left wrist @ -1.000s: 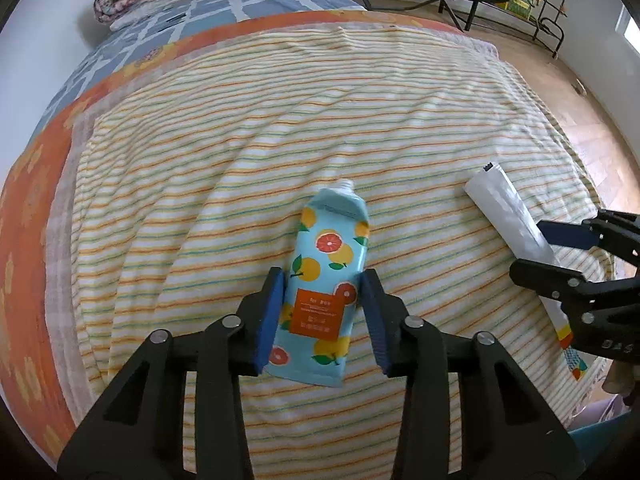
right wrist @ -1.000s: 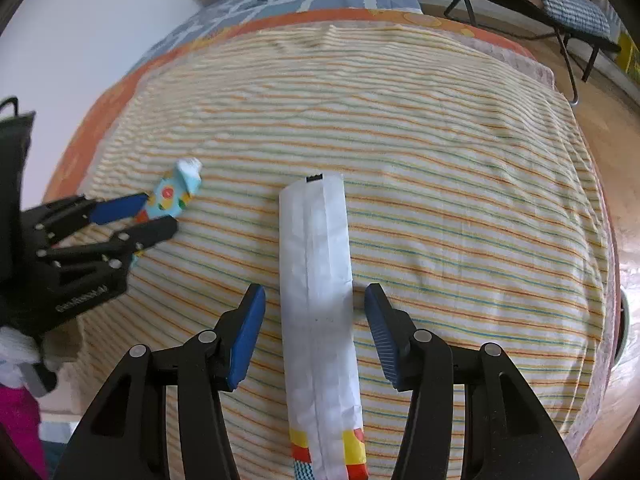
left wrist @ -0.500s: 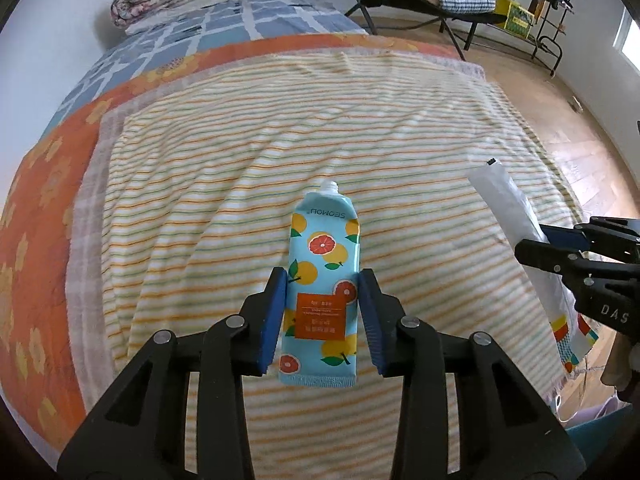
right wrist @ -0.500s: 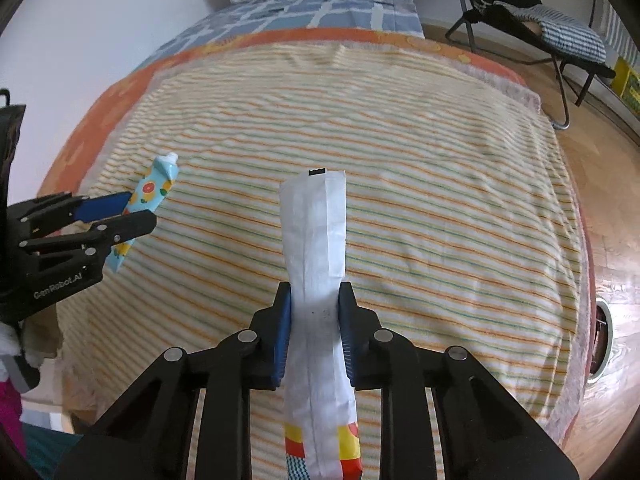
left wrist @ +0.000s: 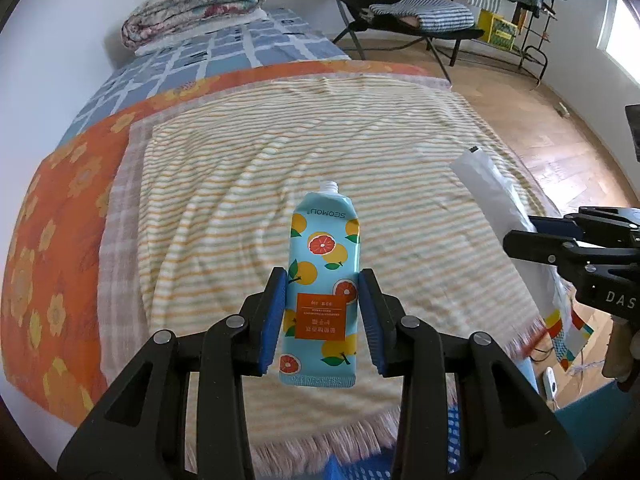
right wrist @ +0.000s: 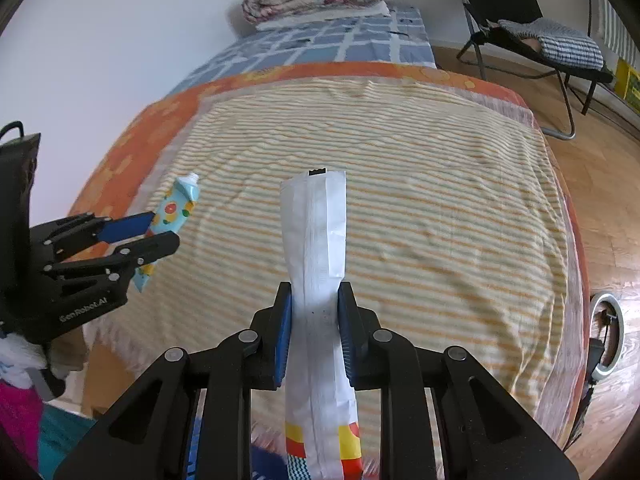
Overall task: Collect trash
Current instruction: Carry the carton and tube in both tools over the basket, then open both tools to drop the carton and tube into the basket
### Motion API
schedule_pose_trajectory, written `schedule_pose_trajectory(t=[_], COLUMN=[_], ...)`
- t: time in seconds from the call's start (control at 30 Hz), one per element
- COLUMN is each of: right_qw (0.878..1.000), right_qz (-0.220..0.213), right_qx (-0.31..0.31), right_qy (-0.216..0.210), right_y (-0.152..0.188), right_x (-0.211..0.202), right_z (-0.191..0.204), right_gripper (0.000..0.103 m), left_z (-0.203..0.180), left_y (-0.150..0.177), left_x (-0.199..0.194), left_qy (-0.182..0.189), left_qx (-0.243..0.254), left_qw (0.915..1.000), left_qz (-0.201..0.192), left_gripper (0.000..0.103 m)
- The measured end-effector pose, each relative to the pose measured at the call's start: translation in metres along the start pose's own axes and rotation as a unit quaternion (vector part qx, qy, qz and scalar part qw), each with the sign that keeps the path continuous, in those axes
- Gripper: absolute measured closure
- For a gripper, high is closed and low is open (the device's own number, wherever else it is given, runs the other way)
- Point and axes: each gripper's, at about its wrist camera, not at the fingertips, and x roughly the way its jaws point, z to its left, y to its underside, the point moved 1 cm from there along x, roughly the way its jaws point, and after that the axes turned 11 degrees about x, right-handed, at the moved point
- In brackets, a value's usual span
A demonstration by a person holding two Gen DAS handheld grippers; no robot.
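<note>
A light-blue tube [left wrist: 324, 240] printed with oranges, cap end pointing away, hangs above the striped blanket [left wrist: 280, 152]. My left gripper [left wrist: 323, 280] is shut on its lower half. The right wrist view shows the same tube [right wrist: 176, 208] in the left gripper [right wrist: 160, 230] at the far left. A long white wrapper [right wrist: 316, 220] with a yellow and red end stands up between the blue pads of my right gripper [right wrist: 316, 294], pinched narrow at its middle. From the left wrist view, the wrapper [left wrist: 488, 188] and the right gripper [left wrist: 524, 232] sit at the right edge.
The bed carries an orange flowered cover [left wrist: 52, 240] and a blue checked sheet [left wrist: 224, 52] under a folded quilt [left wrist: 192, 4]. A black folding chair [left wrist: 400, 12] stands on the wooden floor [left wrist: 532, 128]. A white ring [right wrist: 608, 336] lies beside the bed.
The right gripper has shut on the white wrapper. Both grippers have risen and drawn back toward the foot of the bed, lifting the tube and the wrapper off the blanket.
</note>
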Motion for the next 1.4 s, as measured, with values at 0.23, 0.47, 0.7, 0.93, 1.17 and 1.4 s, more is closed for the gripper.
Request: schedule_pose_trajectory(t=[0.23, 0.47, 0.7, 0.93, 1.17, 1.4], right_qw=[1.000, 0.999, 0.998, 0.998, 0.998, 0.997], right_qz=[-0.011, -0.005, 0.005, 0.025, 0.041, 0.056], right_qx=[-0.023, -0.035, -0.043, -0.044, -0.040, -0.039], right_qy=[-0.015, -0.031, -0.038, -0.038, -0.039, -0.038], right_y=[0.036, 0.081, 0.120, 0.155, 0.179, 0.191], right_x=[-0.028, -0.043, -0.049, -0.044, -0.039, -0.035], right_z=[0.018, 0.028, 0.034, 0.031, 0.023, 0.020], right_gripper=[0.083, 0.083, 0.083, 0.083, 0.083, 0.083], left_z=[-0.023, -0.047, -0.066, -0.080, -0.088, -0.096], left_y=[0.040, 0.079, 0.109, 0.138, 0.159, 0.166], left_x=[-0.038, -0.059, -0.063, -0.059, -0.055, -0.048], left_qy=[0.002, 0.009, 0.022, 0.035, 0.046, 0.053], left_qx=[0.011, 0.022, 0.025, 0.023, 0.016, 0.016], left_qw=[0.9998, 0.9995, 0.9994, 0.9991, 0.9985, 0.9977], left_qz=[-0.014, -0.019, -0.009, 0.010, 0.025, 0.039], left_gripper=[0.067, 0.067, 0.067, 0.067, 0.067, 0.066])
